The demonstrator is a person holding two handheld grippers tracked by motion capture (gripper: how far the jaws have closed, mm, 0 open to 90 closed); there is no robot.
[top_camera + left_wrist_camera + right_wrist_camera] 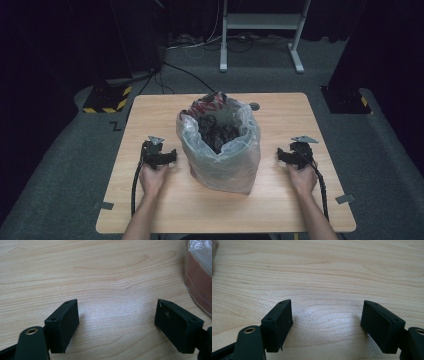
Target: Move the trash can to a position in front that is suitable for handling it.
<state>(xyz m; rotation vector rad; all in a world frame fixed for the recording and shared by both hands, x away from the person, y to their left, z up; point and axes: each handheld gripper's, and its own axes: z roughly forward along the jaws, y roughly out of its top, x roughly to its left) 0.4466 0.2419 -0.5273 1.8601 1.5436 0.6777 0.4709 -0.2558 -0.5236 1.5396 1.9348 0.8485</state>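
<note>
**High view: 2 grippers rest either side of a plastic bag**

High view shows a light wooden table (pixel 280 200) with a translucent, crinkled plastic bag (pixel 225 160) standing upright near its middle. The bag's mouth is open at the top, and a dark, tangled mass (pixel 217 134) lies inside; what it is made of cannot be told. A patch of red print (pixel 210 106) shows at the bag's far rim.

The left gripper (pixel 172 156), black and held in the person's left hand (pixel 152 179), sits on the table just beside the bag's left side, apart from it. The right gripper (pixel 281 155), held in the right hand (pixel 302 179), sits near the bag's right side with a slightly wider gap of bare wood between.

Left gripper view has its 2 black jaws spread wide over bare wood grain, nothing between them, and the bag's wall (pixel 198 277) at the right edge. Right gripper view likewise has both jaws spread wide above the table (pixel 324 277), gripping nothing.
</note>
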